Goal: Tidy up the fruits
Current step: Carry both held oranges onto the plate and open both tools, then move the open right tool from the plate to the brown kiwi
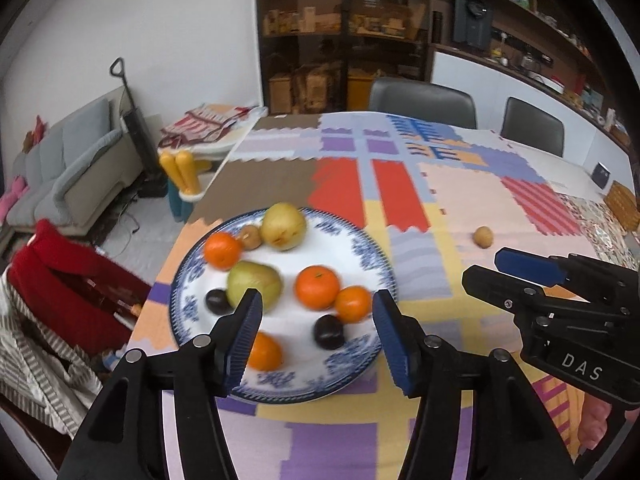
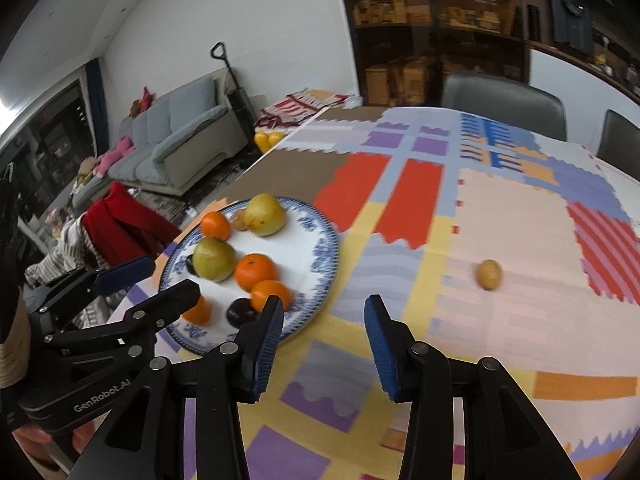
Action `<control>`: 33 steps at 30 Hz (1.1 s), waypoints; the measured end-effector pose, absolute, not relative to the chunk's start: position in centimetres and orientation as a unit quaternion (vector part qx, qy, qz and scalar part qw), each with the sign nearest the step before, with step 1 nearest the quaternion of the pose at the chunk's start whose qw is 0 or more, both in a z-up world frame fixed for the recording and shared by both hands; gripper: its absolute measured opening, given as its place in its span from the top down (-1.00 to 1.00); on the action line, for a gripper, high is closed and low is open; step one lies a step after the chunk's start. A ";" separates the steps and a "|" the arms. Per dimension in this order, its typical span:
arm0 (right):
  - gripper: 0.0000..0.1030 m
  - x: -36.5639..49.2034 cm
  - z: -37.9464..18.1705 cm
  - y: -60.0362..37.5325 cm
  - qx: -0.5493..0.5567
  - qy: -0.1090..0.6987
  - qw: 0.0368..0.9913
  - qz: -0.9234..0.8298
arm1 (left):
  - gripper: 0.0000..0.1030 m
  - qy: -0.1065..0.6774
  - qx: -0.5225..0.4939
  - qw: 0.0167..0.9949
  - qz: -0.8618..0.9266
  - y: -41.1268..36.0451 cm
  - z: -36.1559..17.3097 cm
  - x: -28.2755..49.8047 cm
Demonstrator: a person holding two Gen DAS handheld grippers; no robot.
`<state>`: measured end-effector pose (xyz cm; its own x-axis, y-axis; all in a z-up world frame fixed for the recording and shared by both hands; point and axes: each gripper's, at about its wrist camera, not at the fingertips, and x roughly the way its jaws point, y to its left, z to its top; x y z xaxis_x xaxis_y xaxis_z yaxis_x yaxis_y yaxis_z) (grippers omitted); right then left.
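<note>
A blue-and-white plate [image 1: 360, 248] [image 2: 320, 240] sits near the table's left edge. It holds several oranges [image 1: 317, 286] [image 2: 255, 272], two yellow-green pears [image 1: 283, 226] [image 2: 265, 214], two dark plums [image 1: 329, 331] [image 2: 240, 312] and a small brown fruit [image 1: 250, 236]. A lone brown kiwi [image 1: 483, 237] [image 2: 489, 274] lies on the cloth to the right of the plate. My left gripper [image 1: 316, 332] is open and empty above the plate's near side. My right gripper [image 2: 324, 340] [image 1: 480, 268] is open and empty above the cloth, right of the plate.
A patchwork tablecloth [image 1: 460, 184] covers the table. Two grey chairs [image 1: 422, 102] stand at the far side. A chair with red clothing [image 1: 52, 280] stands at the table's left. A sofa [image 1: 68, 172] and shelves [image 1: 340, 28] lie beyond.
</note>
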<state>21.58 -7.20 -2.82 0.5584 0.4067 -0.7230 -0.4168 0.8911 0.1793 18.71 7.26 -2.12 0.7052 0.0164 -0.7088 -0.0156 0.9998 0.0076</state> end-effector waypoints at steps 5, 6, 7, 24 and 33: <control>0.16 22.0 -2.4 -9.5 0.004 0.404 0.891 0.208 | -0.09 0.378 0.016 0.926 -0.013 5.0 -1.6 19.9; 0.16 22.1 -2.3 -9.9 0.006 0.404 0.892 0.203 | -0.09 0.378 0.018 0.926 -0.016 4.8 -1.6 20.1; 0.16 22.2 -2.3 -10.3 0.008 0.404 0.893 0.197 | -0.09 0.377 0.021 0.926 -0.020 4.3 -1.6 20.5; 0.16 25.6 -3.4 -15.2 0.007 0.401 0.909 0.115 | -0.09 0.394 0.029 0.917 -0.060 0.4 -3.3 25.8; 0.16 27.9 -5.2 -15.7 0.006 0.413 0.905 0.104 | -0.09 0.414 0.025 0.908 -0.061 0.0 -5.3 28.3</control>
